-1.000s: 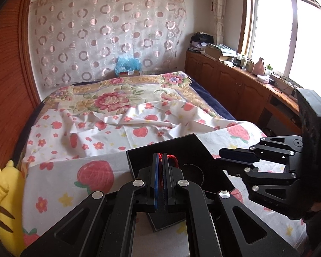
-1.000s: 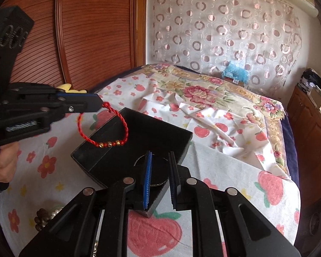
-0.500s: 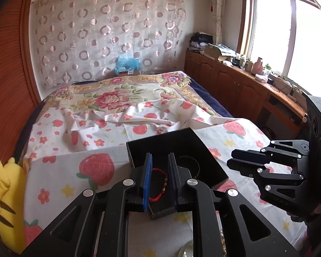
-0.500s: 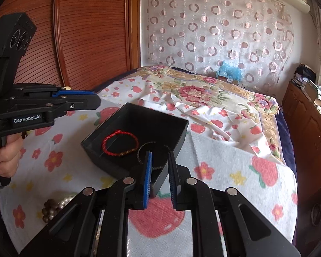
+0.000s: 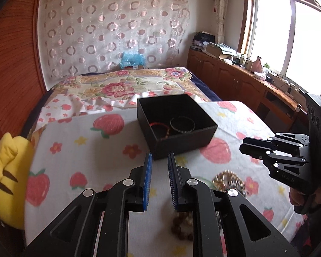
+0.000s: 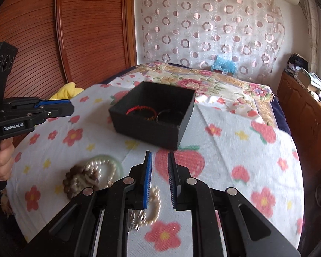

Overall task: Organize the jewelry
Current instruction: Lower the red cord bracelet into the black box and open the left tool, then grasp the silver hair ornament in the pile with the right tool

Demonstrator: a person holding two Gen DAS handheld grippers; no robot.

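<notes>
A black open box (image 5: 177,138) (image 6: 149,128) stands on the strawberry-print sheet. Inside it lie a red cord bracelet (image 5: 160,126) (image 6: 140,109) and a dark ring bracelet (image 5: 182,124) (image 6: 170,115). My left gripper (image 5: 159,160) (image 6: 69,108) is open and empty, held back from the box's near side. My right gripper (image 6: 159,158) (image 5: 244,147) is open and empty, also short of the box. A pile of loose jewelry lies near me: a pearl string (image 6: 100,167), brown beads (image 5: 182,229) (image 6: 71,182) and a pale green bangle (image 6: 115,160).
A yellow plush toy (image 5: 8,177) (image 6: 64,91) lies at the bed's left edge. A wooden wall panel (image 6: 53,42) stands on the left; a wooden cabinet (image 5: 246,85) runs along the right under the window. A floral quilt (image 5: 122,87) covers the far bed.
My left gripper opened and dropped the red bracelet into the box, then pulled back toward me. My right gripper also drew back. The loose jewelry pile has come into view.
</notes>
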